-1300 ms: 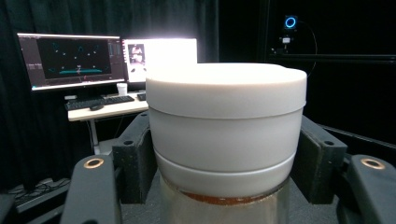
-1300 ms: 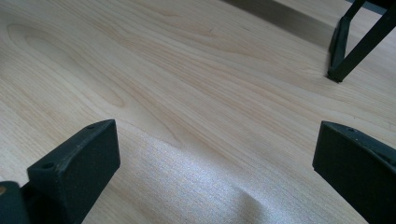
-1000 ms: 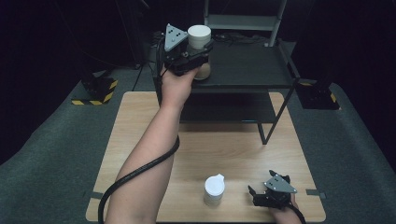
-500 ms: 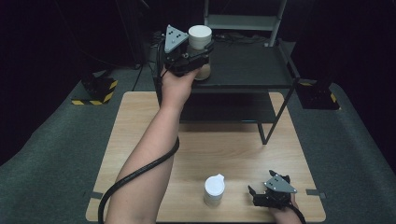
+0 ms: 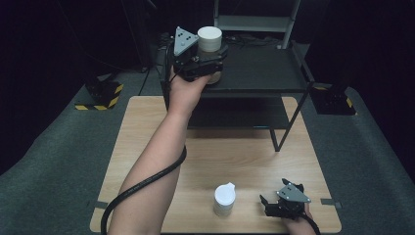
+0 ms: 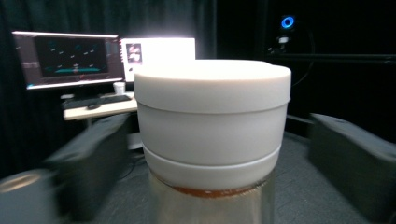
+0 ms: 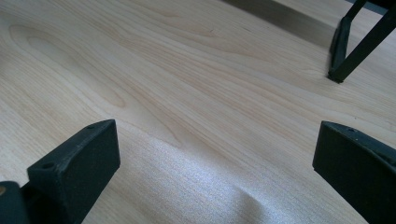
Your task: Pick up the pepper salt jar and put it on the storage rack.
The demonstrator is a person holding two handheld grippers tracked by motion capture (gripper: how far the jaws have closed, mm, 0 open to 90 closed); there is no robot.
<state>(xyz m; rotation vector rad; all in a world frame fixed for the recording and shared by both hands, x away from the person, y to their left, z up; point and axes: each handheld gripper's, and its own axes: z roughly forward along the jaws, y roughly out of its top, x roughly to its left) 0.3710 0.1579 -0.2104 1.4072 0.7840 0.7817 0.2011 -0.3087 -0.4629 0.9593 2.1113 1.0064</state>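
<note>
Wooden bench [image 5: 147, 142] takes up the middle of the high view, pale-grained, with a black metal shelf rack [image 5: 264, 73] standing across its far half. One rack foot [image 7: 337, 74] shows in the right gripper view as a dark leg planted on the wood; that view gives the bench grain in close detail, which the high view does not.

Left gripper [image 5: 208, 61] is held up at the front left of the rack's upper shelf, the forearm reaching up from the bottom edge with the black cable trailing under it. It surrounds a jar [image 5: 209, 41] with a white lid — from above the lid stands clear over the gripper body. The left gripper view brings the same jar [image 6: 212, 135] very close: white ribbed lid, clear glass below, a brownish line just under the lid. The jaws flank the jar at either side there, blurred, and whether they press on the glass cannot be told. That view also takes in lit monitors [image 6: 65, 58] on a desk [image 6: 100, 109] beyond, outside the high view's frame.

Right gripper [image 5: 274, 205] rests low at the near right of the bench, jaws spread wide with bare wood between them. A small white container [image 5: 224, 198] stands upright just to its left, apart from it.
</note>
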